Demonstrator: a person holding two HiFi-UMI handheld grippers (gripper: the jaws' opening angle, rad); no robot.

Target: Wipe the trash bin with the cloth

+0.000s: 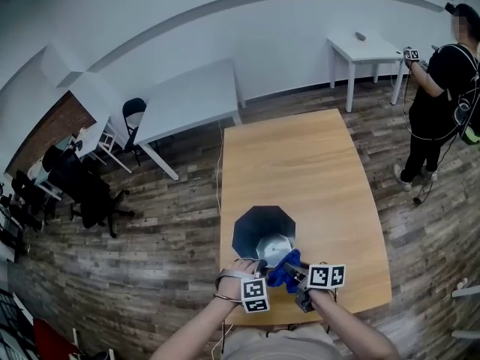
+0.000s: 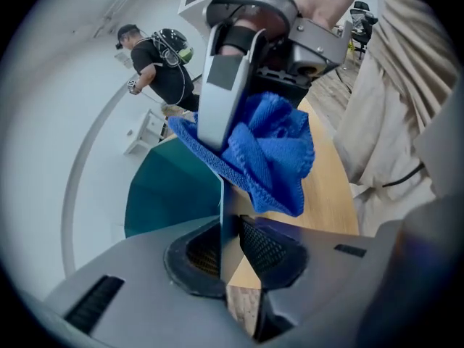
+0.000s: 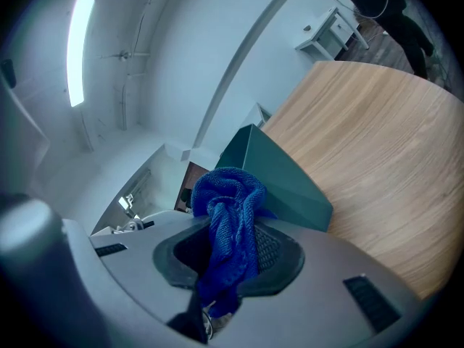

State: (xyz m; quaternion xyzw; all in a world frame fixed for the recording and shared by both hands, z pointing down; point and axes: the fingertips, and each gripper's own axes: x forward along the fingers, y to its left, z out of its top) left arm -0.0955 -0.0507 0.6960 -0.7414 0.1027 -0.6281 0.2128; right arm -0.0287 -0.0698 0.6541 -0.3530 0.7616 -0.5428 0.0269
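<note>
Bin (image 1: 253, 227), dark teal, stands upright on wooden table (image 1: 300, 156), near front edge, opening upward. Left gripper (image 2: 230, 246) clenched on bin rim; thin wall sits between its pads. Just right of it, blue cloth (image 1: 283, 271) is bunched at near rim of bin. Right gripper (image 3: 228, 249) grasps cloth; fabric is squeezed between jaws and bulges out in front of them. Both grippers close together. Far right, beyond table, second person (image 1: 439, 88) stands on wood floor beside small white table (image 1: 364, 51).
</note>
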